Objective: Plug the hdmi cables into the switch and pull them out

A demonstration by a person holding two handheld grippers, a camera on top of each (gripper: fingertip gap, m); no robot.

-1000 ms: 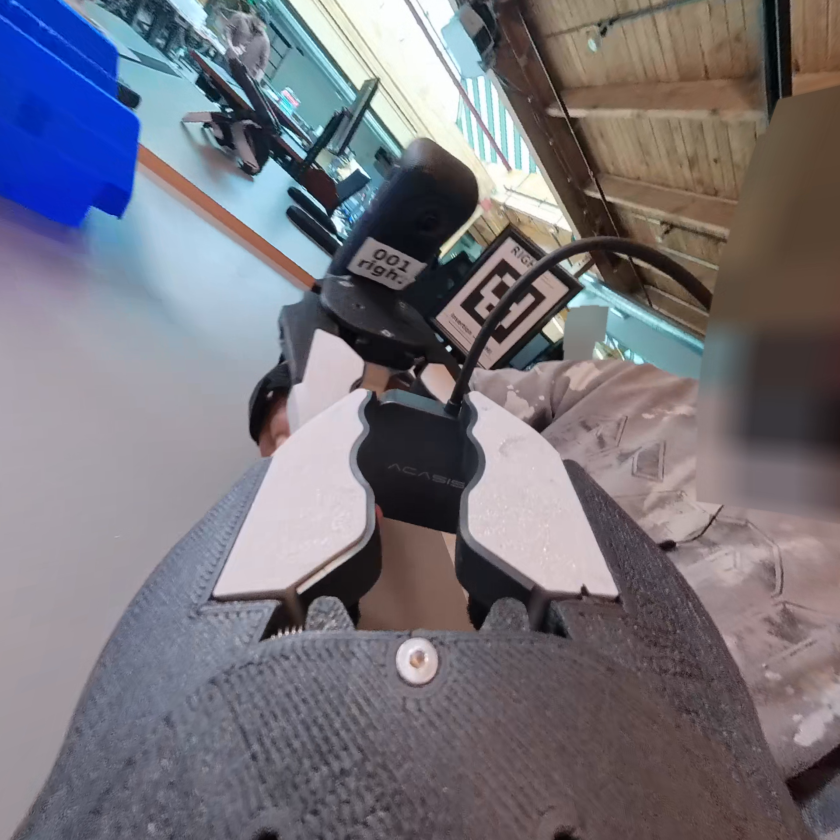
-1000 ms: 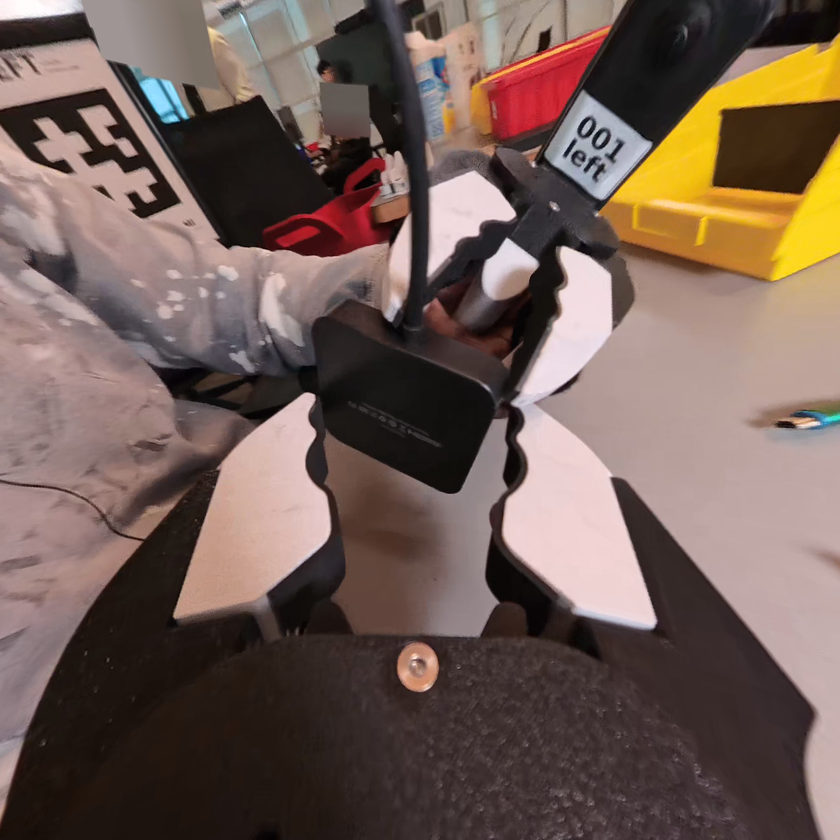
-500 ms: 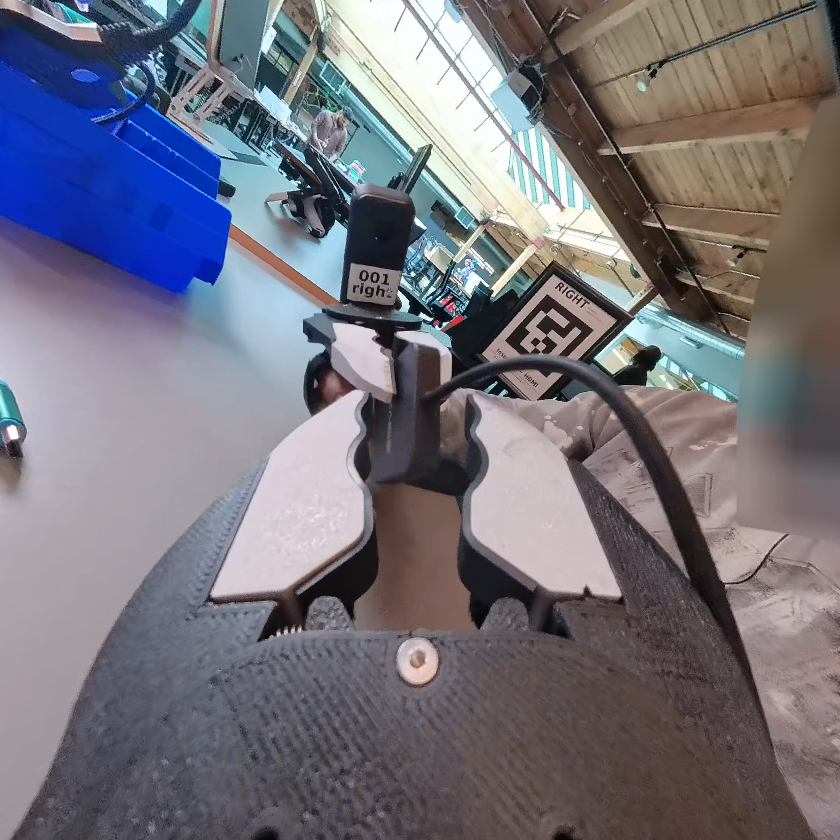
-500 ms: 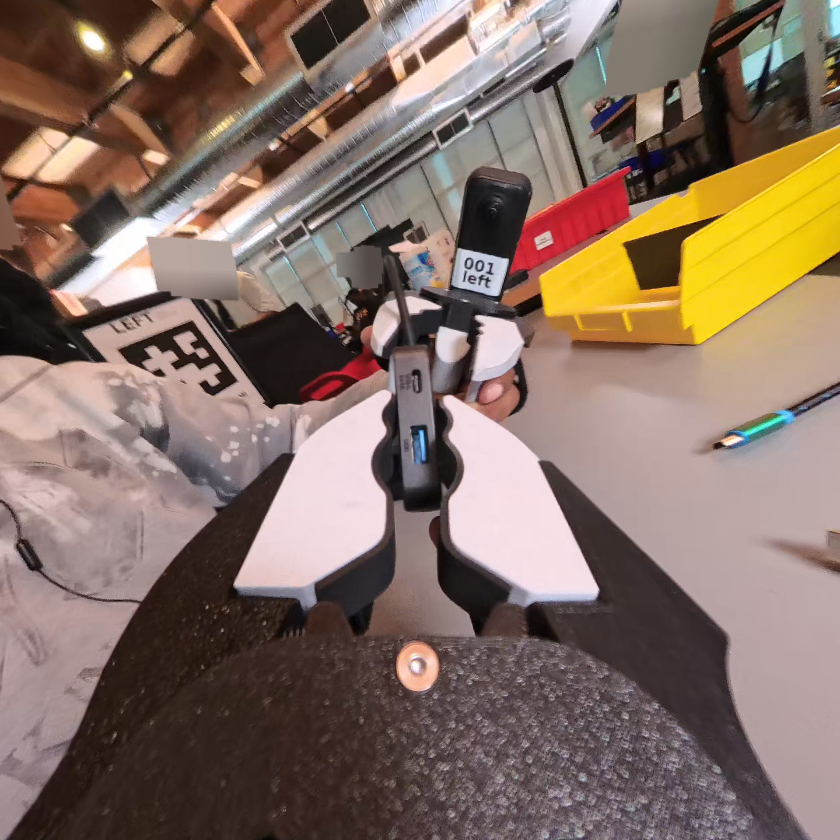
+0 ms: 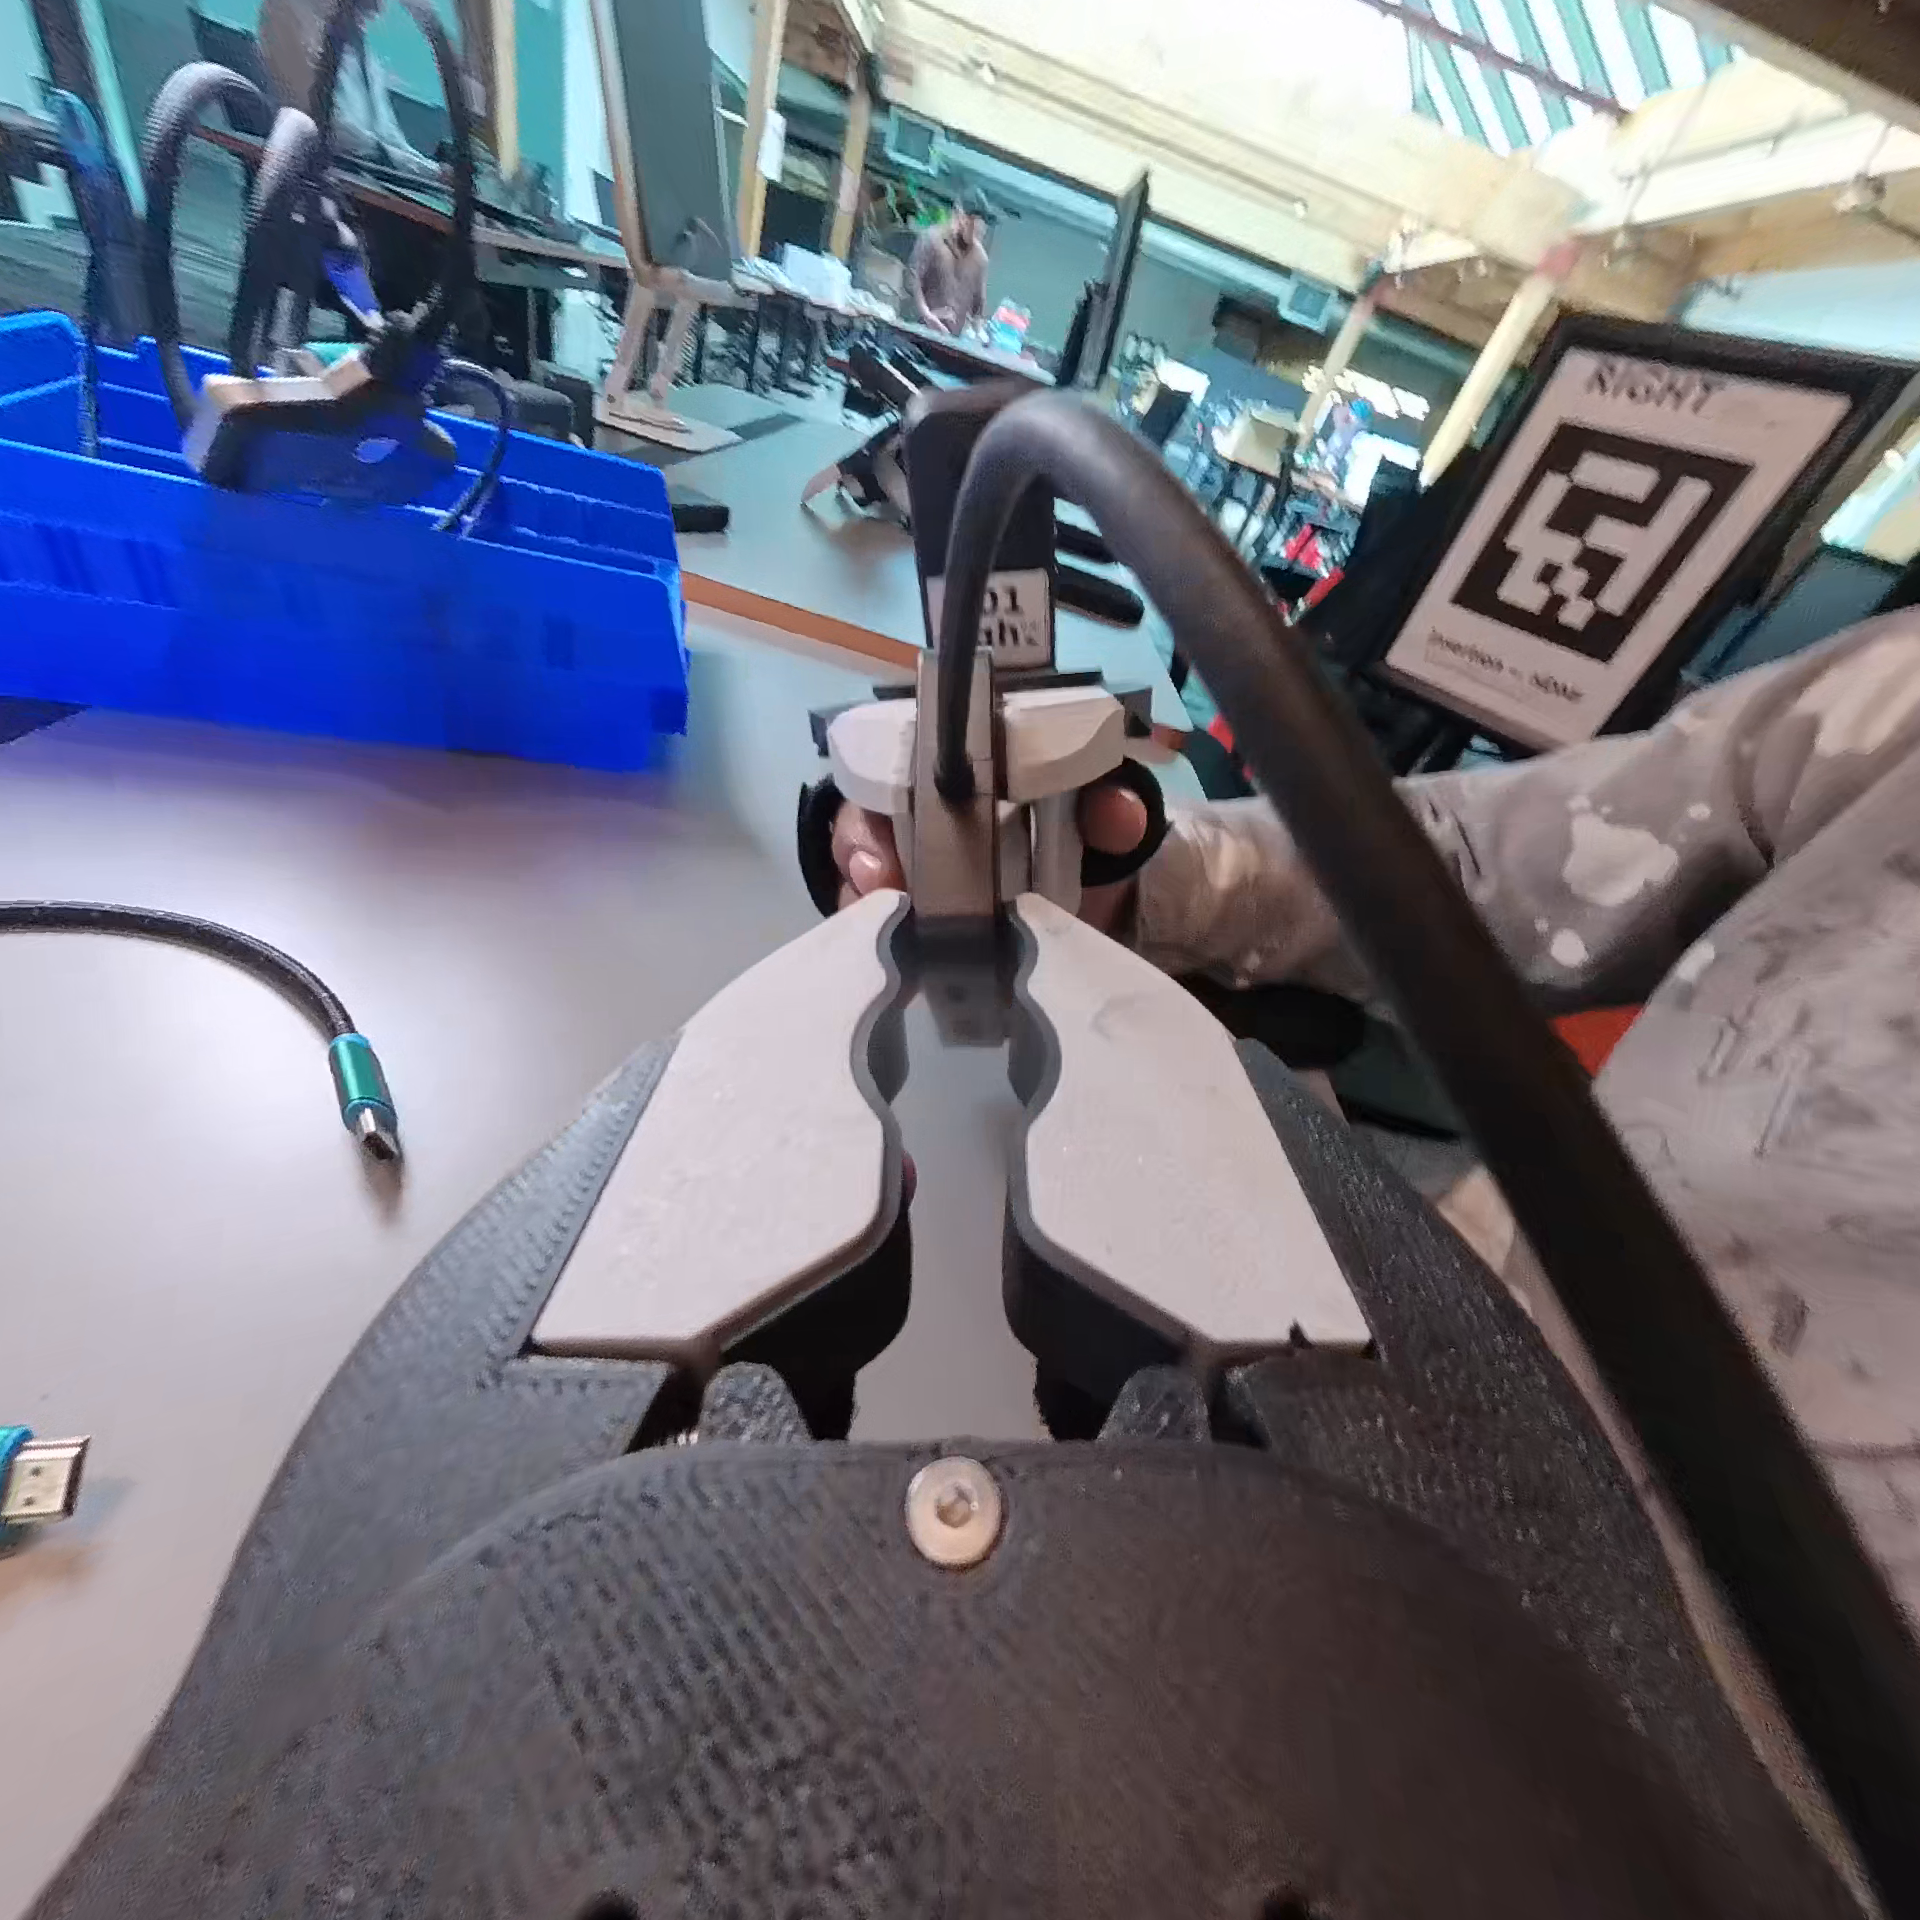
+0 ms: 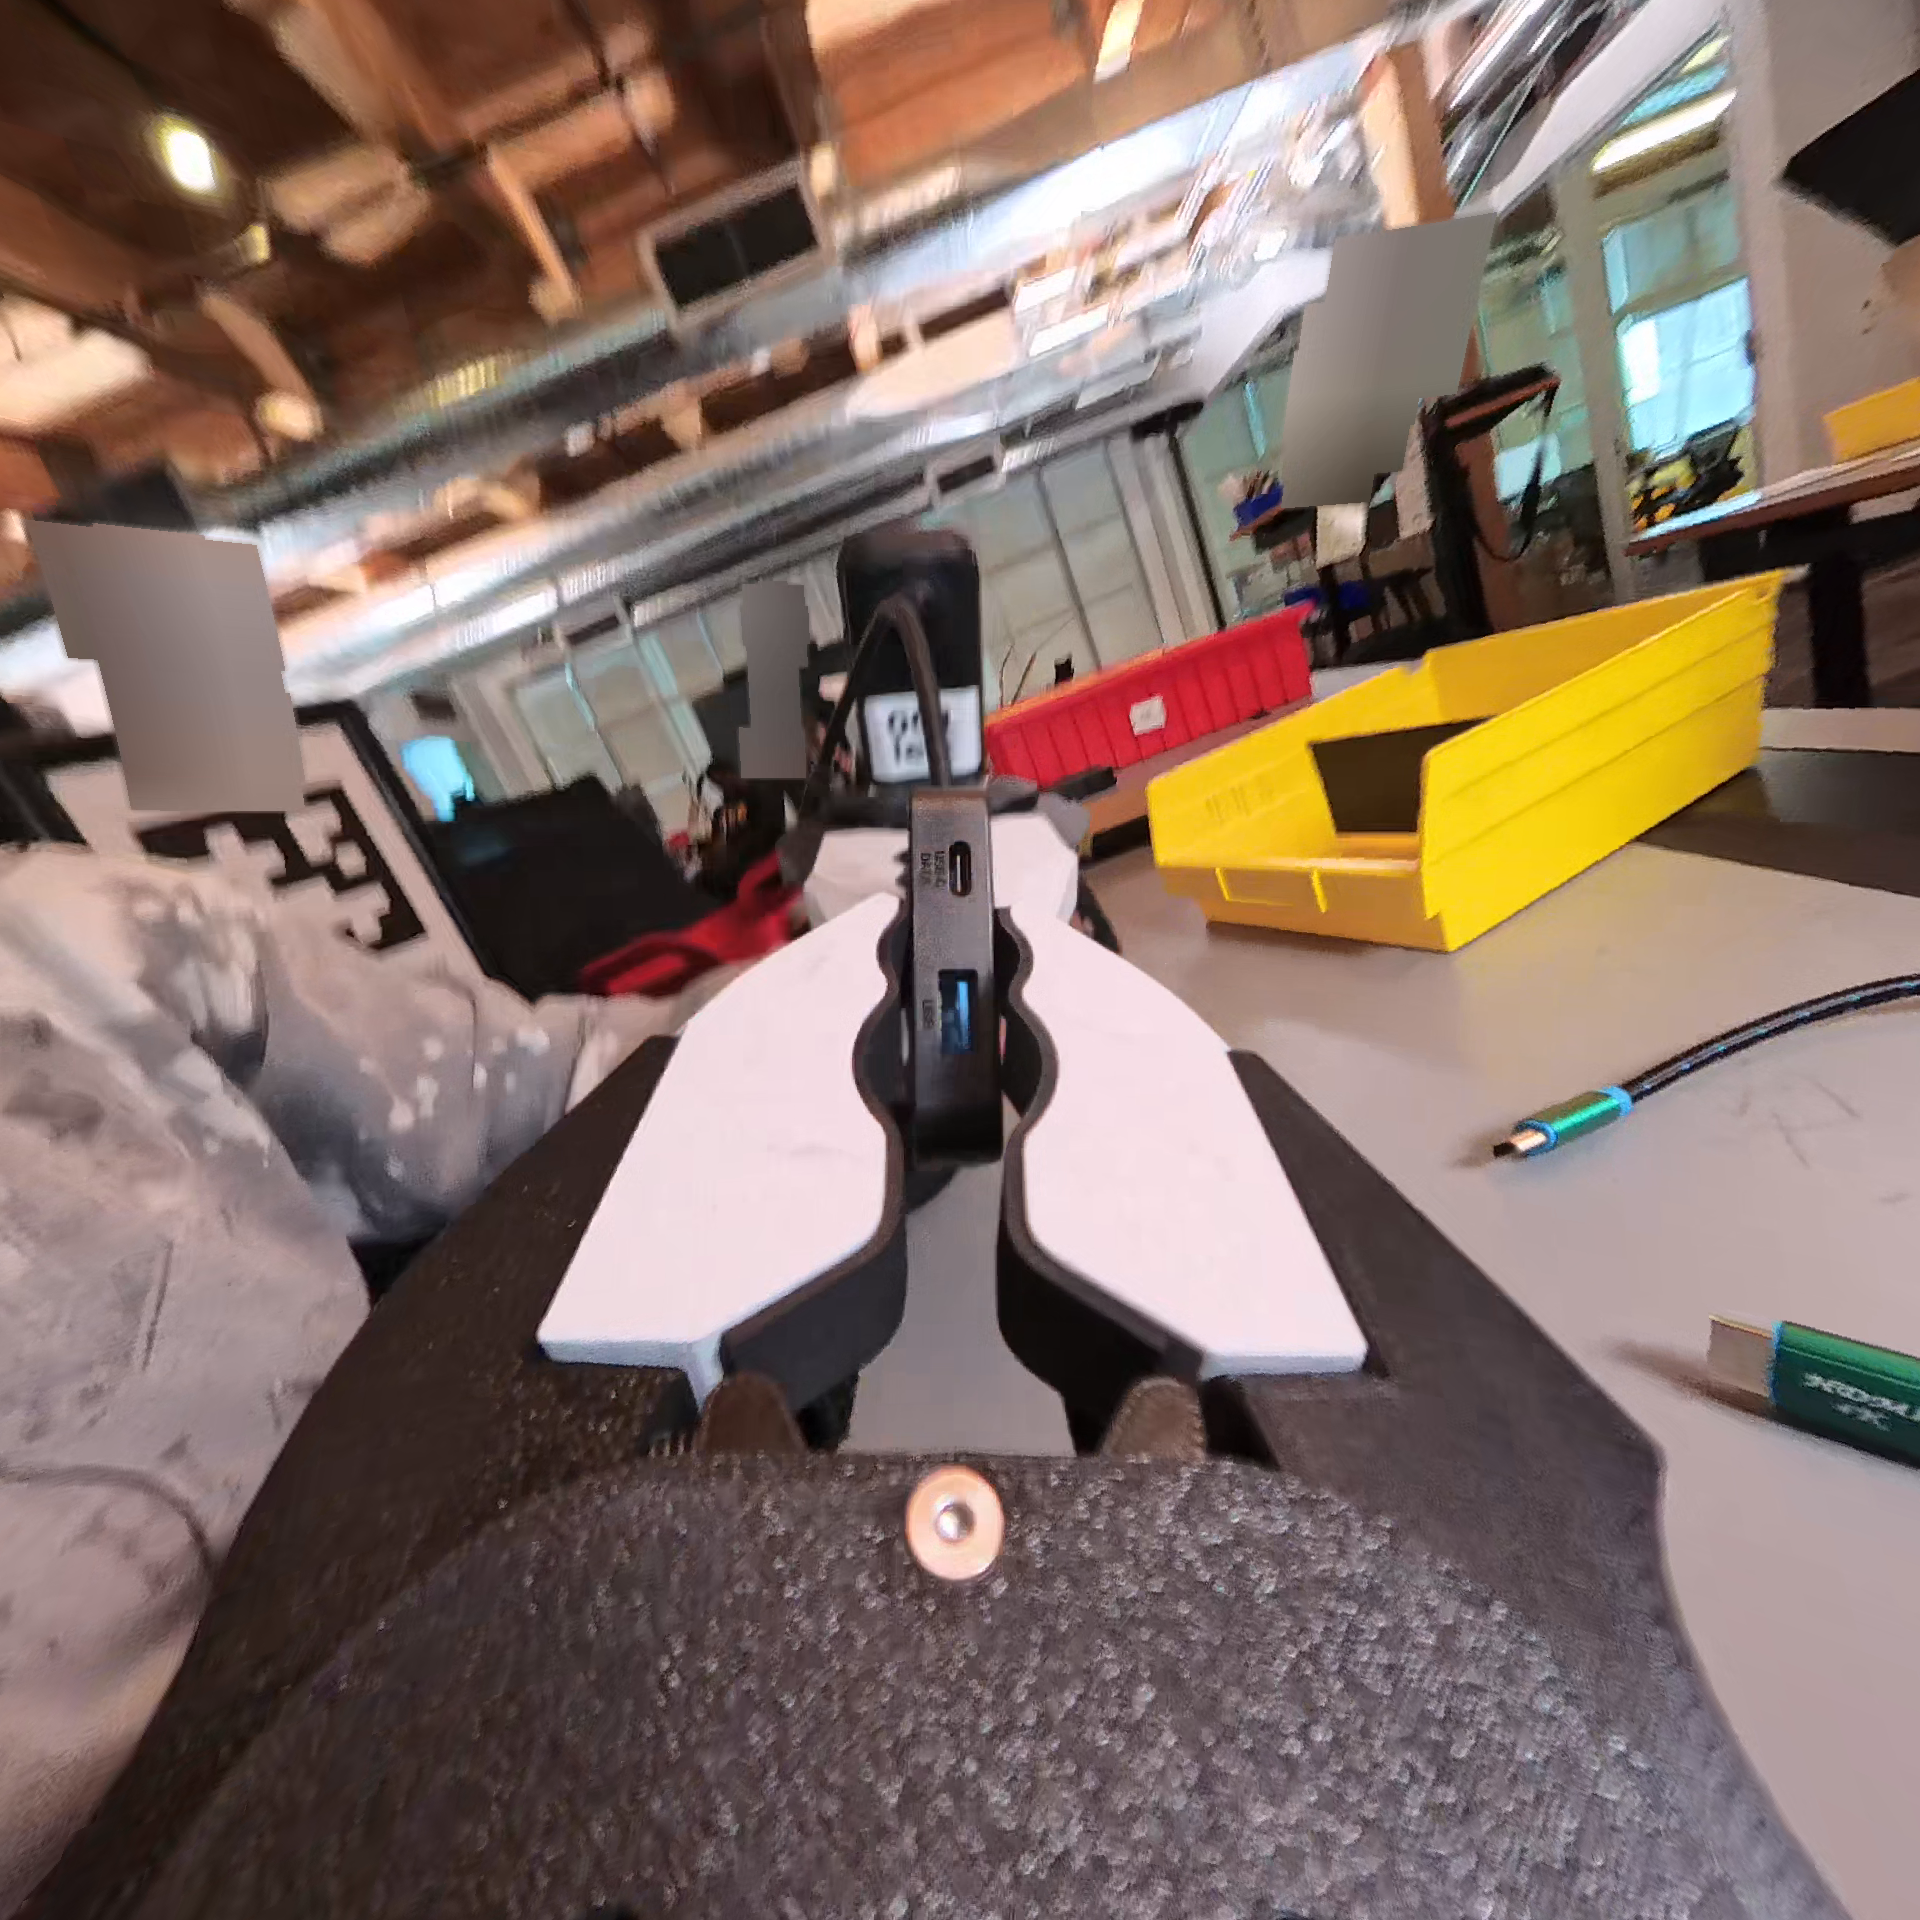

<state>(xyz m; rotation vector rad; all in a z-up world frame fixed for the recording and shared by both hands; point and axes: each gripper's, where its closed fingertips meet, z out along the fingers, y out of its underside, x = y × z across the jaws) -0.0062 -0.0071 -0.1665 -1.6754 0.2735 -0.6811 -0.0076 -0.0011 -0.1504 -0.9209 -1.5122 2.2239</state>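
Observation:
The small black switch is held edge-on in the air above the grey table, between my two grippers, which face each other. My left gripper is shut on its near end. My right gripper is shut on the switch, whose side ports face that camera. The right gripper also shows in the left wrist view, clamped on the far end. The switch's own black cable arcs up and back to the right. Two teal HDMI plugs lie loose on the table; they also show in the right wrist view.
A blue bin stands at the back left in the left wrist view. A yellow bin and a red bin stand behind in the right wrist view. A marker board and the person's pale sleeve fill the right side.
The switch turned from flat to edge-on. My right gripper, open a second ago, closed on it. My left gripper narrowed onto its end, and both views tilted lower toward the table.

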